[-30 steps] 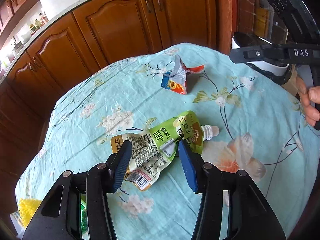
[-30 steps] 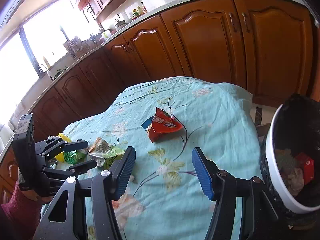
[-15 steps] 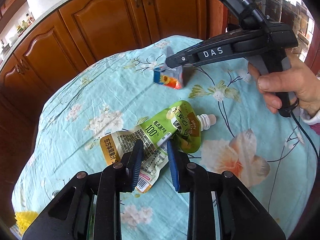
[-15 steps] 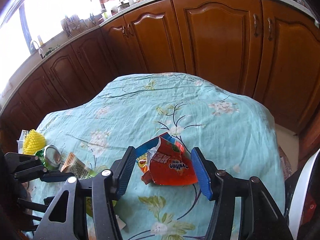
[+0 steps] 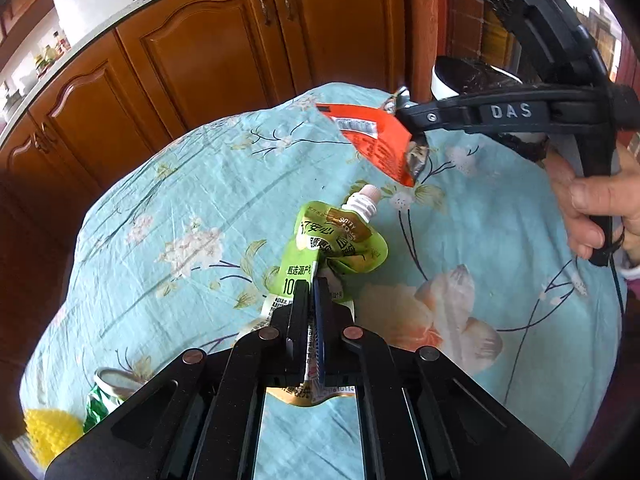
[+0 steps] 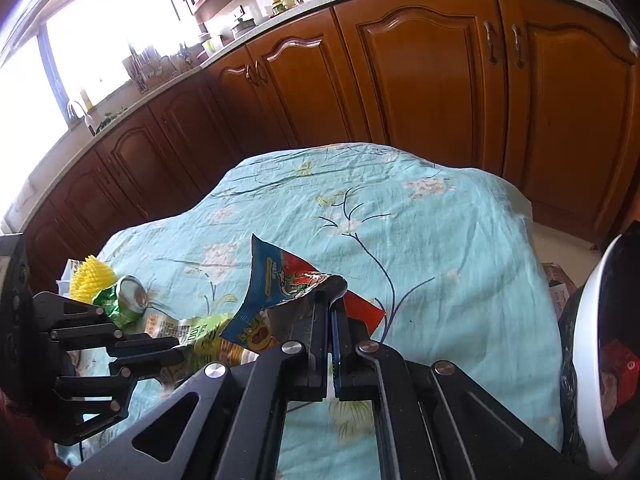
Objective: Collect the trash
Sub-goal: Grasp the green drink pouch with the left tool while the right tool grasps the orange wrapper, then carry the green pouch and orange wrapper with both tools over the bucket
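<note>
Left gripper [image 5: 313, 286] fingers pinch green pouch [image 5: 340, 240]; right gripper [image 6: 331, 300] fingers pinch red wrapper [image 6: 280, 280].

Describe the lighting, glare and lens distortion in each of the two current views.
Right wrist view: the window at upper left is blown out to white, washing out the counter beside it; the cabinets bow with fisheye curvature. Left wrist view: even daylight with no strong glare, the tablecloth bulging like a dome, dark vignette in the corners, and the green pouch sharp.
</note>
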Demonstrator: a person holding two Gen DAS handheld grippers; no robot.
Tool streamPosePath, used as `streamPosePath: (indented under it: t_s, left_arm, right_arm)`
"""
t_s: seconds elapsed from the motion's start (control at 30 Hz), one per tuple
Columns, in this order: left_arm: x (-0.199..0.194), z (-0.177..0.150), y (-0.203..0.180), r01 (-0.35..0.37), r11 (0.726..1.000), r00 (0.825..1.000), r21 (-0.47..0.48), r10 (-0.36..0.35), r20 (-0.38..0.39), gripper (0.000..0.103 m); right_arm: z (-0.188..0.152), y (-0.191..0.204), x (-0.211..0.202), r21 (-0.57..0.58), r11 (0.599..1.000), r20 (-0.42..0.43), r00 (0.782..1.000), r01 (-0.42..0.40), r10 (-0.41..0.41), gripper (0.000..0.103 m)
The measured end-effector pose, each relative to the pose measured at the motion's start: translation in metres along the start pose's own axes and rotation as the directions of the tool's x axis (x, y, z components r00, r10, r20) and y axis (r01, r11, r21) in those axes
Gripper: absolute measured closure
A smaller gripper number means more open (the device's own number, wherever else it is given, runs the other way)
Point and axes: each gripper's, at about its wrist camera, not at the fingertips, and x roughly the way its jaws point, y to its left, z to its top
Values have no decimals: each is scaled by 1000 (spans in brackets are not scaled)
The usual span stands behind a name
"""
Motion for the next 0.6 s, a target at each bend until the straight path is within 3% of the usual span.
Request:
streamPosePath:
  t_s: [0.13, 0.33, 0.6]
  left_arm:
    - [-9, -5, 1, 30, 993, 999, -116, -28, 14, 101]
    - [-27, -12, -8, 74, 957, 995, -280, -54, 78, 101]
    - [-41, -10, -39, 133, 912, 984, -389, -75, 162, 101]
  right_arm:
    - [-11, -4, -24, 33, 999, 28, 999, -21, 20, 102]
    - [-32, -10, -55, 79, 996, 63, 997, -44, 39, 102]
    - [-61, -13, -90, 114, 992, 100, 994, -53, 42, 102]
